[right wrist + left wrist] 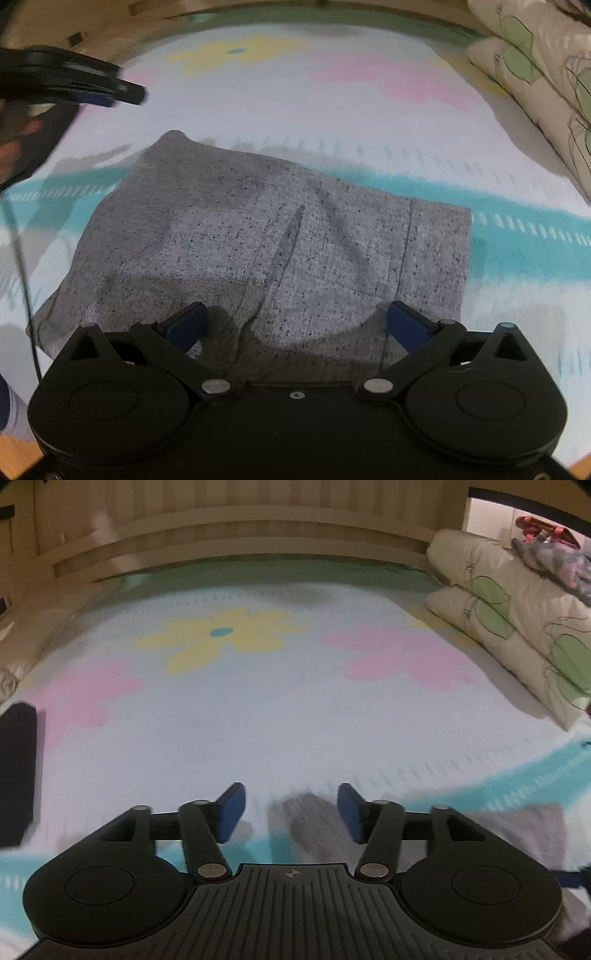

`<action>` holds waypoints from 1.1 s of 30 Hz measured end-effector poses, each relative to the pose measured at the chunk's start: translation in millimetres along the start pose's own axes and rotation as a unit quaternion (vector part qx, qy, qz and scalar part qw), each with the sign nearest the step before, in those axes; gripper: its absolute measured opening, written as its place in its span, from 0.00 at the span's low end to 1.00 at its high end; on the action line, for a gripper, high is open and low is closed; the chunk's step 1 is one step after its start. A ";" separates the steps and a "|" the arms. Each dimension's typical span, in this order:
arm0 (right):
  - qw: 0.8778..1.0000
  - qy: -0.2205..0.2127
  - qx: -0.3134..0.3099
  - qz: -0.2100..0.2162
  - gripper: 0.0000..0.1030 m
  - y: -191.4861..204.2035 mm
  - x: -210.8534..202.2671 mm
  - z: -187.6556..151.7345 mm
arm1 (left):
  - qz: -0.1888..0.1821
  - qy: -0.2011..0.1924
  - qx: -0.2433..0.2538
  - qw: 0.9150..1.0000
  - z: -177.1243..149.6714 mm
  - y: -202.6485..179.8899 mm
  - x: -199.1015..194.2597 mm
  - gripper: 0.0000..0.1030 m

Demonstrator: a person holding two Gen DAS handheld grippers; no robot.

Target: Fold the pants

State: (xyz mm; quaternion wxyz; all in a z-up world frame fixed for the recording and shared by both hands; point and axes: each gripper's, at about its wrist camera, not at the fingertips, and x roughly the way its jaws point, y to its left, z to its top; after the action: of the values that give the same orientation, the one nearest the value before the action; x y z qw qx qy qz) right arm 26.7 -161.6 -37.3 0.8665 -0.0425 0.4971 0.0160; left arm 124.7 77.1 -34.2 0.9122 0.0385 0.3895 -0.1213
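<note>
The grey pants (266, 236) lie as a compact, roughly square bundle on the bed (295, 720), near its front edge, across the teal stripe of the flowered sheet; the layers look stacked and the outline fairly even, so the folding seems nearly or wholly done. The right gripper (295, 321) hangs just above the bundle's near edge, tilted down at it, its blue pads wide apart and pressing on nothing. The left gripper (291, 812) is off the cloth, up at the bundle's left side, its jaws also apart with only a blurred bit of grey fabric showing below the gap, not pinched. This reads as the release after a fold. What follows probably calls for a check of the shape: the far left corner stands up a little, so a light press or tuck there may be wanted, or else both tools simply draw clear. Two pillows (517, 620) lie along the bed's right side.
</note>
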 end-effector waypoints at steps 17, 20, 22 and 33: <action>0.999 0.031 0.038 -0.014 0.99 -23.5 -22.0 2.7 | -0.018 0.105 0.018 0.994 -92.8 -23.7 -0.8 0.65; 0.997 0.033 0.056 -0.042 0.99 -40.3 -24.4 -1.3 | -0.013 0.095 0.009 0.995 -94.3 -17.4 1.7 0.77; 0.994 0.047 0.084 -0.050 0.99 -55.9 -21.7 -3.9 | -0.017 0.098 -0.005 0.995 -94.8 -12.2 5.3 0.79; 0.946 0.035 0.301 0.112 1.00 -134.0 -4.6 -30.7 | -0.058 0.119 -0.076 0.988 -96.8 -0.9 30.9 0.96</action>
State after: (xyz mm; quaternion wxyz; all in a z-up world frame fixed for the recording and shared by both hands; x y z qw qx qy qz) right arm 7.3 -297.7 -41.1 0.8135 0.2758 0.5105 -0.0387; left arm 77.2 86.3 -123.5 0.8513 -0.0393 0.5046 -0.1383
